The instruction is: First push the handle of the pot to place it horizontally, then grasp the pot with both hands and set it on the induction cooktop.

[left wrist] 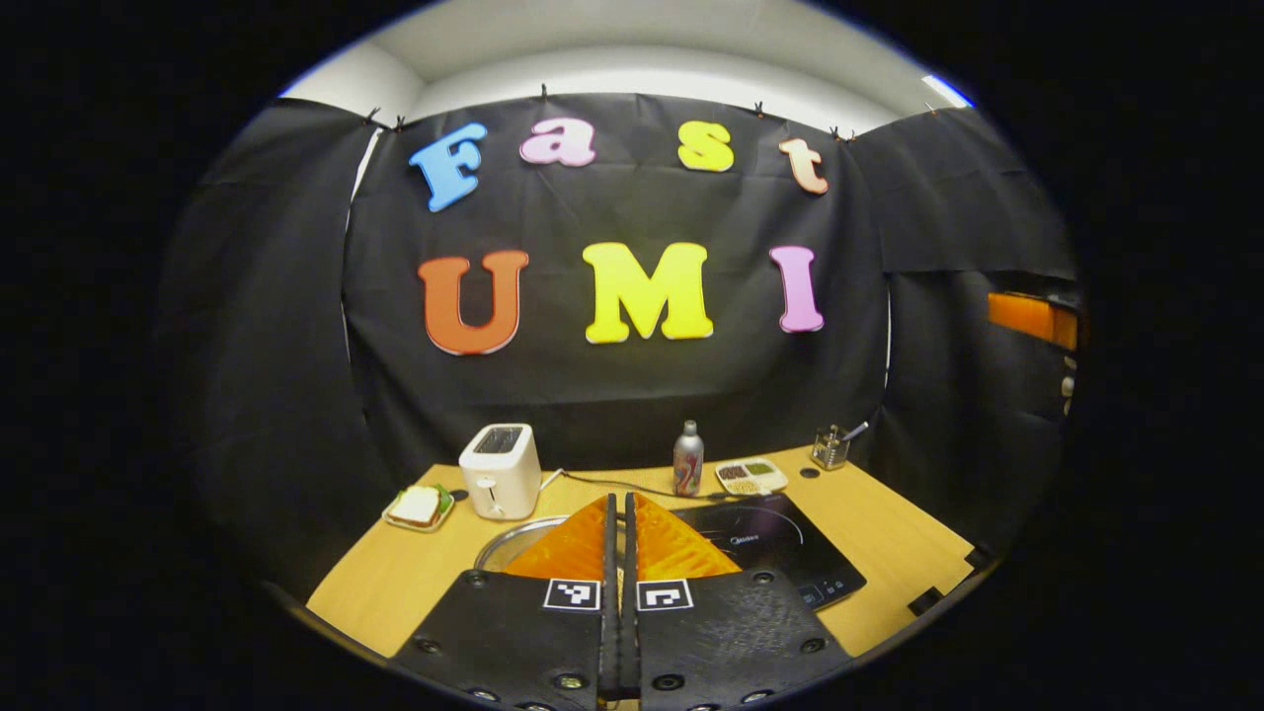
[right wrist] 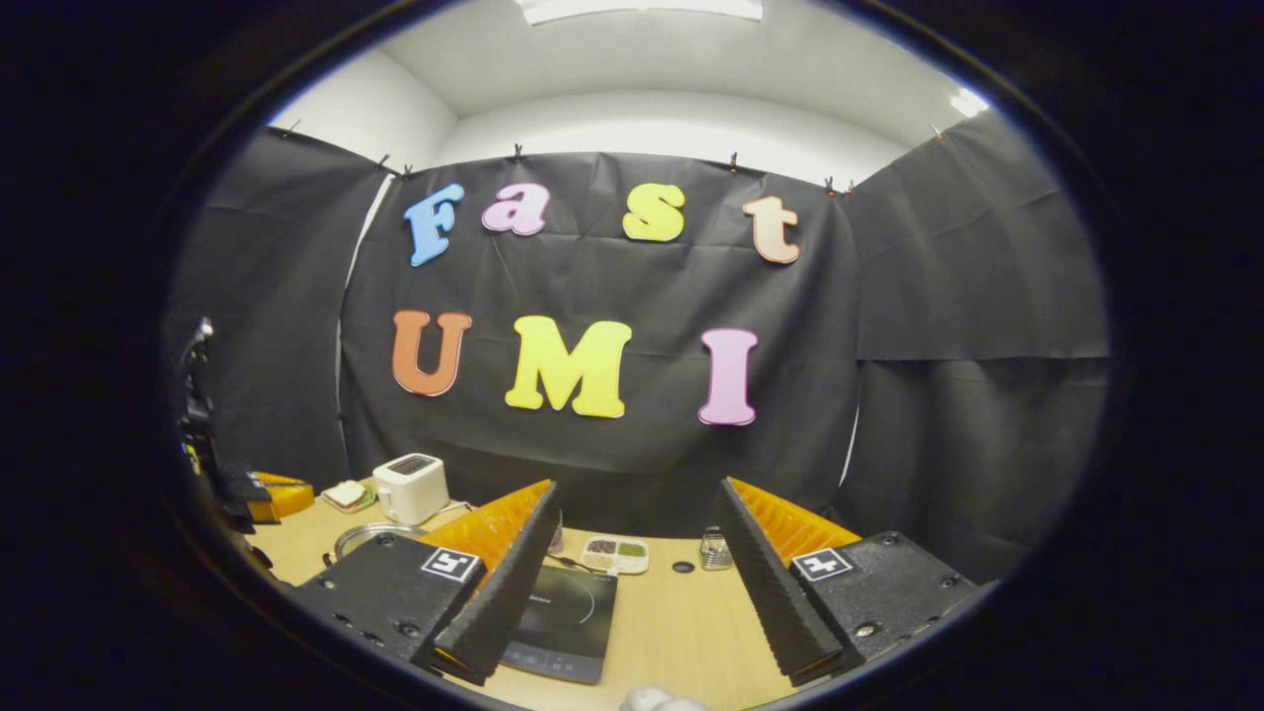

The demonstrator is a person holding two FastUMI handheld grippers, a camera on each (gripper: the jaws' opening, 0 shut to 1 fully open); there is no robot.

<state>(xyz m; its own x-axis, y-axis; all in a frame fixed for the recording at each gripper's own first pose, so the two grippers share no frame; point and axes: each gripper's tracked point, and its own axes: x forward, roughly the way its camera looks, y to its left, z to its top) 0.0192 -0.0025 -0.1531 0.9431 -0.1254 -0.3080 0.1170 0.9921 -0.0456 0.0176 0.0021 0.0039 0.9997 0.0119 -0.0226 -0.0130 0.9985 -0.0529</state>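
Left gripper (left wrist: 619, 513): fingers pressed together, nothing between them, above table (left wrist: 899, 538) front edge. Pot (left wrist: 513, 541) lies just behind it, left of induction cooktop (left wrist: 780, 548); toaster (left wrist: 501, 470) beyond. Divided dish (left wrist: 750, 476) holds grains. Right gripper (right wrist: 637, 533): fingers spread wide over bare tabletop.

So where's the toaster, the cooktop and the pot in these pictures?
toaster (left wrist: 501, 472): left gripper view, on its white front face.
induction cooktop (left wrist: 780, 546): left gripper view, on its black glass top.
pot (right wrist: 367, 538): right gripper view, on its metal rim.
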